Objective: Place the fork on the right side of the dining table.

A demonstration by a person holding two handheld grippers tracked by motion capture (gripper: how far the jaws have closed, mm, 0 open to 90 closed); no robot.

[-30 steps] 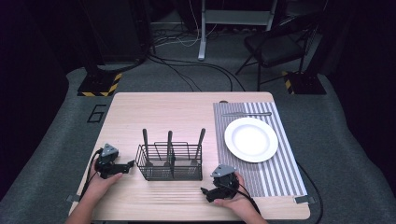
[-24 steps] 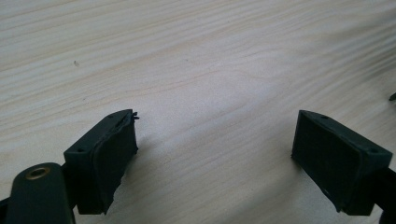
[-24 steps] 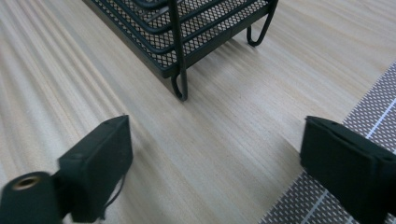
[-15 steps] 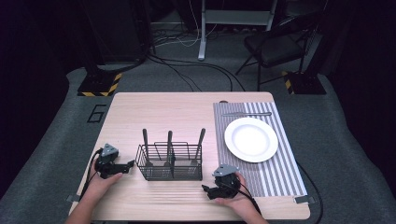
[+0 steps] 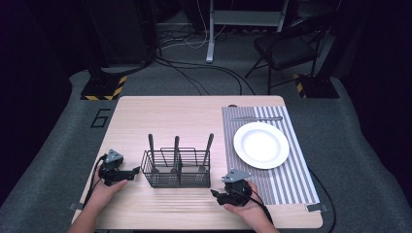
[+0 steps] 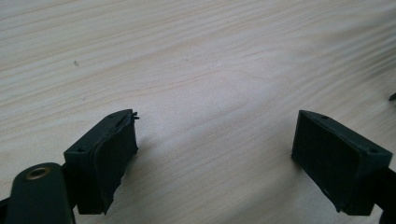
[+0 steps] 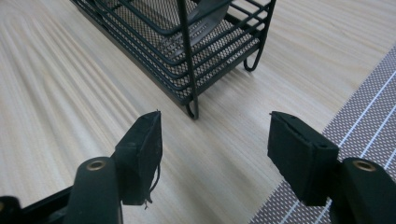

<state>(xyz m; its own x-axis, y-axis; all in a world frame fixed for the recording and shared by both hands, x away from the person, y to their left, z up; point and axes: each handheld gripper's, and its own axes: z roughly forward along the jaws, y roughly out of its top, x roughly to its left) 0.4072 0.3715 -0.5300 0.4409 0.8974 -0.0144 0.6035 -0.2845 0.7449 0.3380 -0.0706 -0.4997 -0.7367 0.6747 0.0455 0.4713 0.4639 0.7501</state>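
Right hand-held gripper (image 5: pixel 224 194): rests on the desk (image 5: pixel 184 114) at the near edge, just right of the caddy (image 5: pixel 177 169); its jaws have just been closing from wide to partly open, with nothing between them but bare wood.
Right gripper view: pads (image 7: pixel 142 151) stand apart, aimed at the caddy's near corner foot; placemat (image 7: pixel 369 121) edge lies at the right.
Left hand-held gripper (image 5: pixel 125 174): released, jaws wide apart over bare desk, just left of the caddy, not touching it.
Change: both hands sit where they were a second ago; the narrowing right jaws are what differs.
Caddy: black wire, mid-desk between the two grippers, holding three upright utensils (image 5: pixel 176 151), handles up.
Meaning: likely the right gripper is setting its width to pinch a slim handle; no grasp made yet.
Farther: white plate (image 5: pixel 261 144) on the striped placemat, a knife (image 5: pixel 256 118) beyond it.
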